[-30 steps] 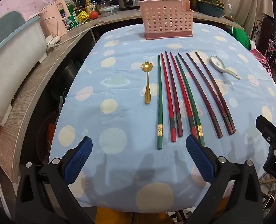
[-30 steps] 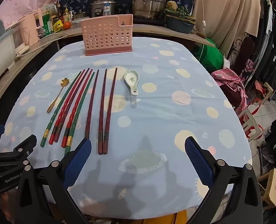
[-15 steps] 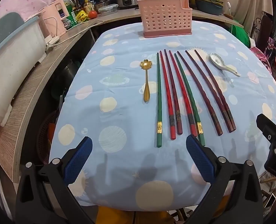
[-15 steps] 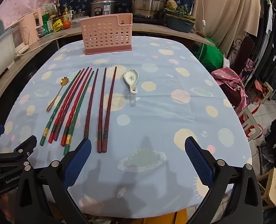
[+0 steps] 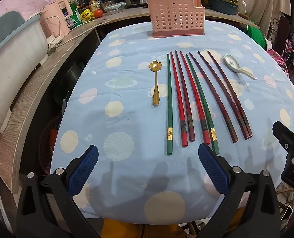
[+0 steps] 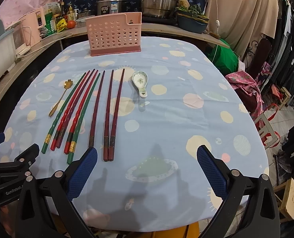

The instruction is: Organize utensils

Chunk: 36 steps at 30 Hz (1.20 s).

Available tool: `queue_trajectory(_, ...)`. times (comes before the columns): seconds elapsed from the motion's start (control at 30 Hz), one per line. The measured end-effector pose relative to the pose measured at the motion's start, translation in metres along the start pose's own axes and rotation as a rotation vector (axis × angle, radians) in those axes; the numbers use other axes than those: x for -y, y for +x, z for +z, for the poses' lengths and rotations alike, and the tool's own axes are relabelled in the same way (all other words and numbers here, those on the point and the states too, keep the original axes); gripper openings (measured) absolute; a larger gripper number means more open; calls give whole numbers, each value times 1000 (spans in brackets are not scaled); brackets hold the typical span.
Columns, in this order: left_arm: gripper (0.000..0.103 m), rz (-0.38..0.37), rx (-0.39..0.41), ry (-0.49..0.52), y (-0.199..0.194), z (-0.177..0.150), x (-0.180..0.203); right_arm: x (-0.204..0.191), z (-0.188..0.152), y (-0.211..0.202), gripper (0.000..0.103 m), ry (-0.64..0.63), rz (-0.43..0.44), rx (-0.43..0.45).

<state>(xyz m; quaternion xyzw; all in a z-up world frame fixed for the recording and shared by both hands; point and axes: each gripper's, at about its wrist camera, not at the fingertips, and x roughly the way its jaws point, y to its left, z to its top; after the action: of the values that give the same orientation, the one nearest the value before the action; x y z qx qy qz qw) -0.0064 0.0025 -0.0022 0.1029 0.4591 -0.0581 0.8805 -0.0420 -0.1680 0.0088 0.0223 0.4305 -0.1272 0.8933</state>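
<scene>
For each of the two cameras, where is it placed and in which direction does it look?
Left wrist: sits on the left gripper, low at the table's near edge, facing the pink utensil holder; its open blue fingers and part of the right gripper show.
Right wrist: sits on the right gripper, further right, facing the same way; its open fingers and part of the left gripper show.
Shared: holder, chopsticks, gold spoon, ceramic spoon.

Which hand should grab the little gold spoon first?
Probably the left. The gold spoon lies ahead of the open left gripper, while in the right wrist view it sits far off to the left of the right gripper.
</scene>
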Motion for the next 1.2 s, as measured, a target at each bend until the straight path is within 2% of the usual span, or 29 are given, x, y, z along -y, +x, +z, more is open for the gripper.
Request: queue_trajectory(1.2,96,1,6,0,0,-4,1,-1,-3,-5,96,3,3,8)
